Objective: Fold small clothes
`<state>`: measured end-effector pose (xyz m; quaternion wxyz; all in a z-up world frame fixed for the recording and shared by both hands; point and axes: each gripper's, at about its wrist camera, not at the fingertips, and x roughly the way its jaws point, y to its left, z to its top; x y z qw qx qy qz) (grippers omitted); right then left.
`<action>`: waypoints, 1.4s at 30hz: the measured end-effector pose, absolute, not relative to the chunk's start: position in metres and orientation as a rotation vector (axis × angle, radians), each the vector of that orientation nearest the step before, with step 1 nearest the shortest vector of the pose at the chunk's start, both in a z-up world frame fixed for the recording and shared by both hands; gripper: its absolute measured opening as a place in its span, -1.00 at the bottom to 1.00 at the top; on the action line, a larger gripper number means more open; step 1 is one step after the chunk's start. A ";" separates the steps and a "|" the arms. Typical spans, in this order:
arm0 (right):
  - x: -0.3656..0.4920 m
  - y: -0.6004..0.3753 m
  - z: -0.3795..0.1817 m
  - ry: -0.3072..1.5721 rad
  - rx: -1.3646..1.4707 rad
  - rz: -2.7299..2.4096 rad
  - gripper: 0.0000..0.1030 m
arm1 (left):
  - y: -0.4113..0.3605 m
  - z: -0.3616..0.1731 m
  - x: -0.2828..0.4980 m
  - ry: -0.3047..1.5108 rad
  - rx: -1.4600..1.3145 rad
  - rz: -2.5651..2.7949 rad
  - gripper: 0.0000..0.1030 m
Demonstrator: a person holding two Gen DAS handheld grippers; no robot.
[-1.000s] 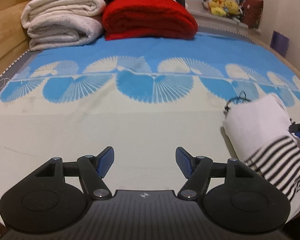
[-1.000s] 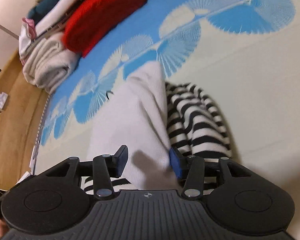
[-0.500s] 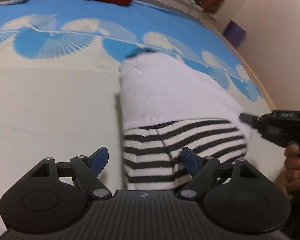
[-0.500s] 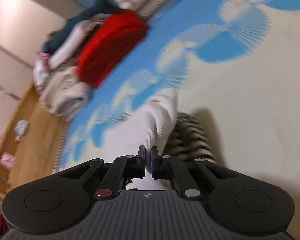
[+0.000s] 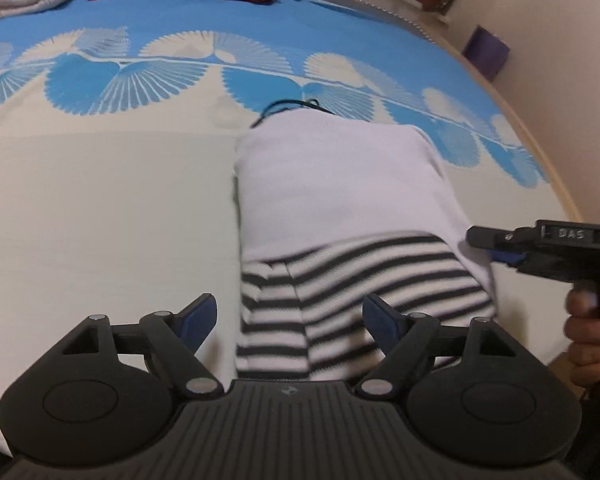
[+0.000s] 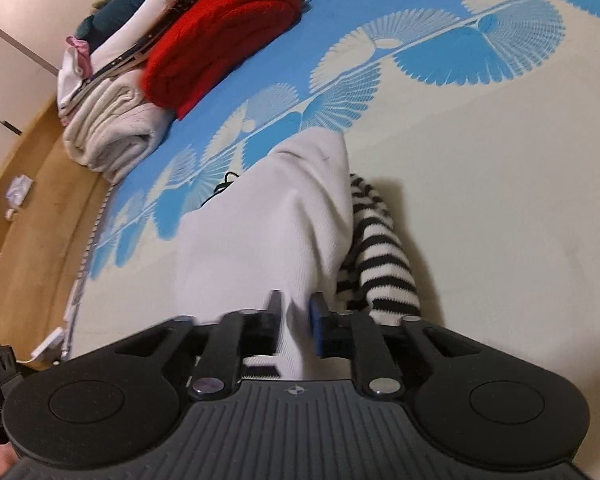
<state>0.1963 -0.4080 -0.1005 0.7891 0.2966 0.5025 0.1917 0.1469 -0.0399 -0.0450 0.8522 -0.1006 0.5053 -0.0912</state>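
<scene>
The right gripper (image 6: 295, 322) is seen low in the view, with its jaws nearly closed and a fold of the white garment (image 6: 272, 216) pinched between them. A narrow gap is kept between the fingers, and it is filled by the cloth. A striped sleeve (image 6: 384, 256) is laid just beside the white part, on its right side, and touches it. Both are spread on the bed (image 6: 500, 184), which is covered by a cream and blue sheet. Far behind, a red blanket (image 6: 220, 36) is stacked against folded pale blankets (image 6: 112, 132).
</scene>
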 end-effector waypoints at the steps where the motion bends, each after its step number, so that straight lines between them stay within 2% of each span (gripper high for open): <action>1: 0.192 -0.412 -0.103 1.100 0.644 0.416 -0.32 | -0.039 -0.047 0.145 1.065 -0.217 -0.195 0.64; 5: 0.180 -0.414 -0.115 1.164 0.585 0.428 -0.13 | -0.033 -0.057 0.135 1.090 -0.284 -0.185 0.64; 9: 0.165 -0.409 -0.123 1.214 0.531 0.464 -0.13 | -0.035 -0.063 0.129 1.104 -0.369 -0.197 0.65; 10: 0.160 -0.408 -0.120 1.208 0.503 0.483 -0.24 | -0.036 -0.062 0.128 1.102 -0.380 -0.203 0.65; 11: 0.156 -0.409 -0.117 1.200 0.490 0.497 -0.76 | -0.039 -0.061 0.128 1.099 -0.387 -0.208 0.65; 12: 0.153 -0.412 -0.114 1.193 0.499 0.509 -0.93 | -0.042 -0.061 0.129 1.098 -0.385 -0.211 0.65; 16: 0.142 -0.455 -0.071 0.979 0.716 0.539 -0.95 | -0.050 -0.060 0.128 1.094 -0.332 -0.203 0.65; 18: 0.137 -0.467 -0.060 0.940 0.739 0.546 -0.95 | -0.057 -0.072 0.129 1.140 -0.189 -0.126 0.65; 21: 0.143 -0.455 -0.087 1.146 0.587 0.436 -0.95 | -0.057 -0.096 0.128 1.185 -0.093 -0.076 0.74; 23: 0.145 -0.438 -0.106 1.261 0.467 0.397 -0.95 | -0.055 -0.087 0.128 1.187 -0.136 -0.072 0.66; 24: 0.146 -0.430 -0.106 1.266 0.425 0.403 -0.95 | -0.057 -0.079 0.127 1.160 -0.136 -0.076 0.60; 29: 0.156 -0.420 -0.106 1.264 0.339 0.380 -0.95 | -0.067 -0.057 0.120 1.028 -0.172 -0.243 0.60; 32: 0.161 -0.414 -0.109 1.278 0.277 0.352 -0.95 | -0.075 -0.104 0.128 1.227 0.011 -0.202 0.74; 33: 0.162 -0.412 -0.110 1.297 0.245 0.341 -0.95 | -0.068 -0.111 0.128 1.258 -0.015 -0.184 0.85; 34: 0.163 -0.405 -0.111 1.317 0.204 0.333 -0.95 | -0.061 -0.112 0.130 1.278 -0.075 -0.185 0.82; 37: 0.162 -0.391 -0.102 1.324 0.107 0.360 -0.95 | -0.057 -0.092 0.138 1.294 -0.067 -0.206 0.64; 40: 0.165 -0.386 -0.082 1.277 0.073 0.358 -0.91 | -0.055 -0.058 0.147 1.231 0.010 -0.215 0.63; 42: 0.169 -0.392 -0.070 1.229 0.125 0.336 -0.76 | -0.042 -0.034 0.165 1.210 -0.024 -0.216 0.63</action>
